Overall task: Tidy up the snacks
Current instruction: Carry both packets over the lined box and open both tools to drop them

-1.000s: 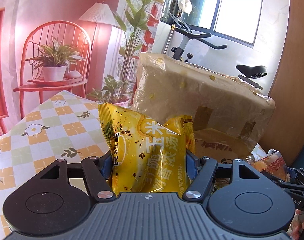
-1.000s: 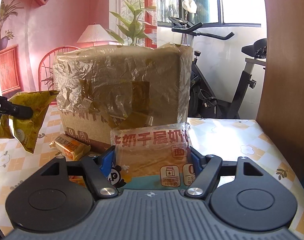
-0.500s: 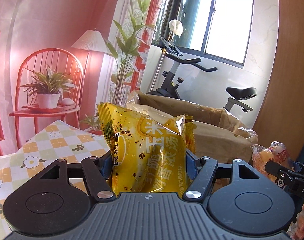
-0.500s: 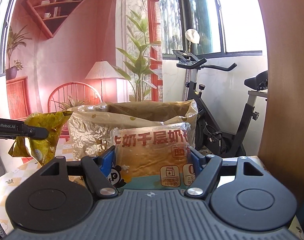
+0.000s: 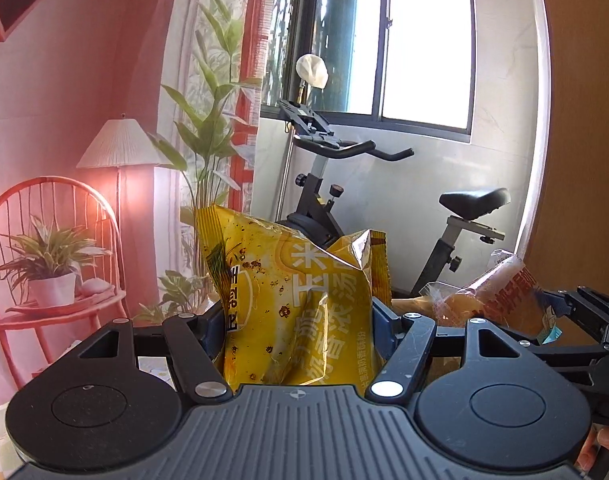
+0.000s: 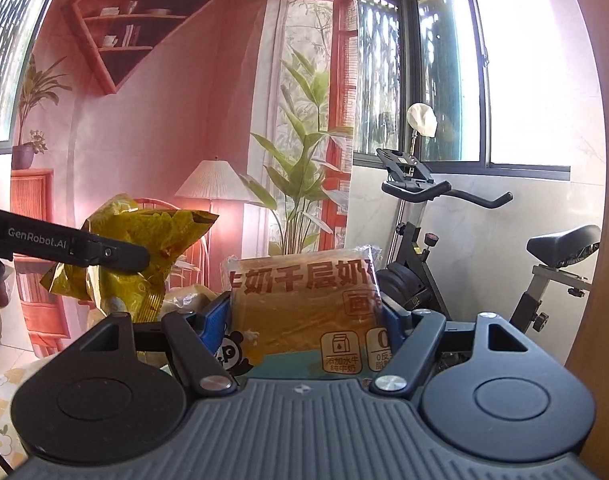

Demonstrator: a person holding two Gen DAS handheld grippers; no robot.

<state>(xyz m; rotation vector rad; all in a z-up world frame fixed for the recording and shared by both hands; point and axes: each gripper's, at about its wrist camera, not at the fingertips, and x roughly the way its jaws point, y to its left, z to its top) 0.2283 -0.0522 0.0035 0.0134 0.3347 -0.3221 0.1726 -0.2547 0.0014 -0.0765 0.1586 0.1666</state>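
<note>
My left gripper (image 5: 298, 320) is shut on a yellow snack bag (image 5: 292, 292), which stands upright between the blue pads. From the right wrist view the same yellow bag (image 6: 144, 248) shows at the left, pinched by the left gripper's black finger (image 6: 104, 254). My right gripper (image 6: 304, 320) is shut on a clear pack of layered bread (image 6: 308, 304) with red lettering. That bread pack (image 5: 492, 300) also appears at the right of the left wrist view. Both packs are held high; only a sliver of the plastic-wrapped cardboard box (image 6: 188, 300) shows below them.
An exercise bike (image 5: 344, 184) stands behind by the window. A wooden panel (image 5: 584, 160) rises at the right. A corner of the checked tablecloth (image 6: 0, 432) shows low at the left. A backdrop with a lamp, chair and plants hangs behind.
Both grippers rose with their packs. The wrapped box, which filled the middle of both views, has dropped almost out of sight, and the tablecloth has sunk below the frames.
</note>
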